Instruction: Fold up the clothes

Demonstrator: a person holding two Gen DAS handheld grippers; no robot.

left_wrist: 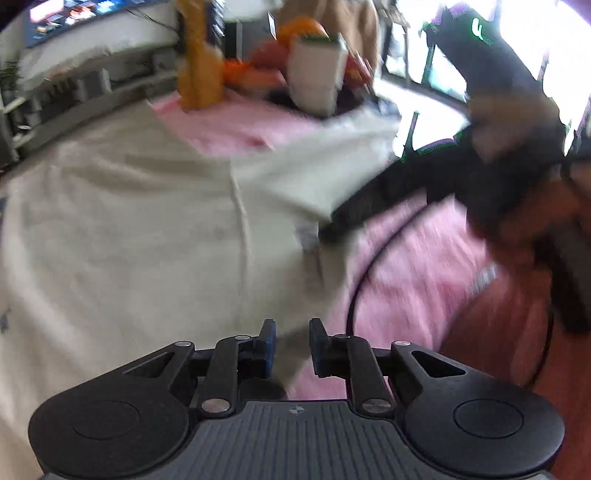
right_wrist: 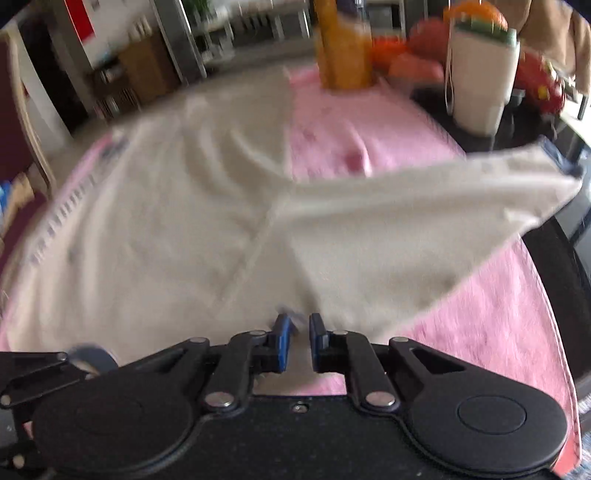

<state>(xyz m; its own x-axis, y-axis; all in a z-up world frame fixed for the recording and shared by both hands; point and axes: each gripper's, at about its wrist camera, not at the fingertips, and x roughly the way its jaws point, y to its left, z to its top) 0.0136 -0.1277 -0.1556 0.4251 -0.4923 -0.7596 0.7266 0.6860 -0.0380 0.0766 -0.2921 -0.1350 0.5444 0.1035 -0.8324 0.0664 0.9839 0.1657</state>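
"Lettering first: can any of it be read?"

"None. The cream garment (right_wrist: 184, 221) has small blue-grey marks near its left edge, and they are smeared by blur. A screen (left_wrist: 74, 14) at the top left of the left wrist view shows bright patches only. The left gripper (left_wrist: 292, 347) carries a tiny emblem on its body, too small to make out."

"Where does the garment lie?"

"Spread on a pink cloth (right_wrist: 498, 325) that covers the table. One sleeve (right_wrist: 461, 195) stretches away to the right, and its dark-blue cuff (right_wrist: 565, 162) reaches past the pink cloth's edge. A seam runs down the middle of the fabric."

"And the claws?"

"The right gripper (right_wrist: 297, 332) points down at the garment's near edge. Its blue pads stand close together with cream fabric showing in the narrow gap. Whether they pinch it, I cannot tell. From the left wrist view that same gripper is a dark blur meeting the fabric near the sleeve."

"The left one?"

"It is low over the garment's edge, where cream meets pink. There is a small gap between its pads. I cannot tell whether it is clamped on cloth or loose."

"Anything else on the table?"

"At the far end there is an orange-yellow bottle (right_wrist: 345, 48), a white container (right_wrist: 480, 85) with a green rim, and orange and red fruit (right_wrist: 424, 40) behind them."
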